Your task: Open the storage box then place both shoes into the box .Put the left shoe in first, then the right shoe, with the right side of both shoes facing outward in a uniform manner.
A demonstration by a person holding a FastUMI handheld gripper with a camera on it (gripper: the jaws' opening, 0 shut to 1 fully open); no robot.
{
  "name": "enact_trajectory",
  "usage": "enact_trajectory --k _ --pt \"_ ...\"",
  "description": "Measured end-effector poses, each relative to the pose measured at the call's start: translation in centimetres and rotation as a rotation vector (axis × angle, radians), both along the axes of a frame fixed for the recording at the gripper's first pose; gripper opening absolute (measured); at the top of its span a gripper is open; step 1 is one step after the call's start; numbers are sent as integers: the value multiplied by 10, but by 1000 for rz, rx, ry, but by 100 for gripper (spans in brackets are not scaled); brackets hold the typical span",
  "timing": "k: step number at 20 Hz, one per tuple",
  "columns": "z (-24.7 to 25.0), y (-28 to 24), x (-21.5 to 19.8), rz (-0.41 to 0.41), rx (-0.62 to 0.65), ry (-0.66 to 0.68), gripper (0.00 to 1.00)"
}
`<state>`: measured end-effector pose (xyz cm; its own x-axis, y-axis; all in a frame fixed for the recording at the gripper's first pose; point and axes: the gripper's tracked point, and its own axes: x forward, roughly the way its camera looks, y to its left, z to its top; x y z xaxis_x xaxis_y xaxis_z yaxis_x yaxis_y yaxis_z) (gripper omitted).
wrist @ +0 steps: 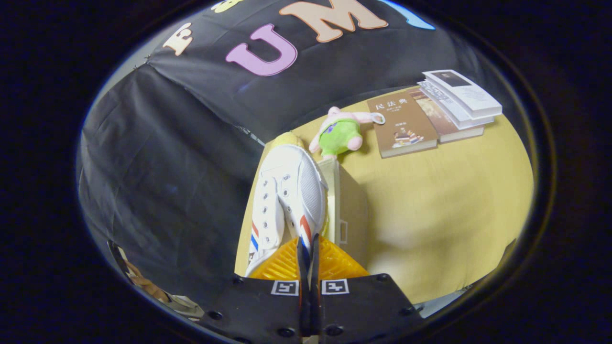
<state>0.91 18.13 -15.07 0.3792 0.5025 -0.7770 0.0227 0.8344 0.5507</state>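
Observation:
A white canvas shoe [287,196] with red and blue side stripes hangs from my gripper [308,253], toe pointing away from me. Both fingers are pinched on the edge of the shoe's heel collar, almost touching each other. The shoe is lifted off the yellow table [454,200]. Just to its right, below it, stands a pale storage box [349,205] with a small handle cut-out in its side; its inside is hidden from me. A second shoe's yellowish sole tip [287,139] peeks out beyond the held shoe's toe.
A pink and green plush toy [342,134] lies beyond the box. Further right sit a brown book [401,126] and a stack of books [459,102]. The table's left edge drops off beside the shoe, against the black cloth wall.

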Motion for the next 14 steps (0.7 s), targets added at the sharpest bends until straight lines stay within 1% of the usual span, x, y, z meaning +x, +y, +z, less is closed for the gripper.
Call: enact_trajectory --k 6,9,12,14 --pt "-33 27 -5 17 -63 32 4" --pt "-49 27 -6 17 -114 31 4" --pt "-64 18 -4 9 -197 8 4" --pt "-68 26 -2 7 -186 1 4"
